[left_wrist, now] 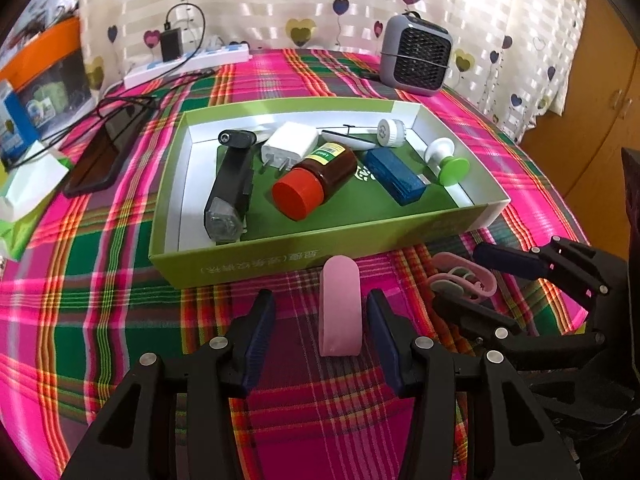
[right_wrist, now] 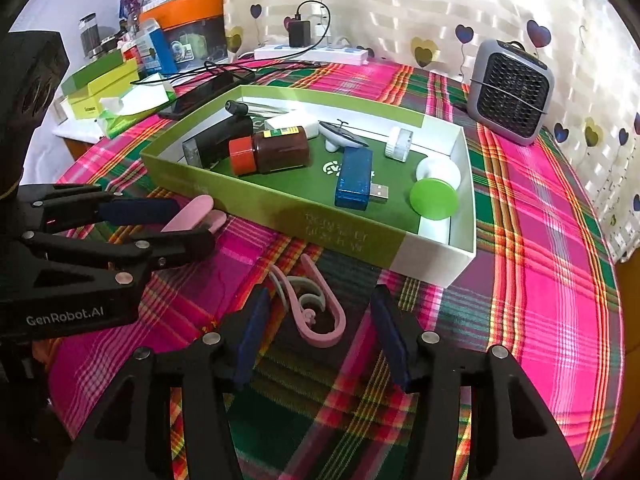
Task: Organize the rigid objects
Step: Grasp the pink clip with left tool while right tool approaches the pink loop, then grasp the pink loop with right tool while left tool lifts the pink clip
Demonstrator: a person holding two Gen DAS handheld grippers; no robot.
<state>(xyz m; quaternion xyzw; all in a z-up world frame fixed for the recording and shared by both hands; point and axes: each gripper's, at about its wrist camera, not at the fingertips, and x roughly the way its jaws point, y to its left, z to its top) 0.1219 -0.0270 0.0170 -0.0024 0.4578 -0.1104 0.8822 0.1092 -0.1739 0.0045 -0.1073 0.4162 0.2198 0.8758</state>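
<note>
While most rigid items already lie in the green box (left_wrist: 320, 248), two pink things remain on the cloth just outside its near wall. A pink block (left_wrist: 341, 308) lies close to that wall, its long axis running straight toward the box and in line with the left gripper (left_wrist: 322, 340). The left jaws are spread, one on either side of the block; the pad (left_wrist: 380, 332) on one side looks very near it, the other clearly apart, so I judge it not yet gripped. Farther along the near wall, toward the box's white end, a pink clip (right_wrist: 312, 312) lies flat between the spread jaws of the right gripper (right_wrist: 320, 336), touching neither pad as far as I can tell; its long axis runs slanted toward the box. Each hand is nearest its own item. The coming move probably turns on the left jaws closing across the block's narrow width, then lifting it over the wall into the box.
</note>
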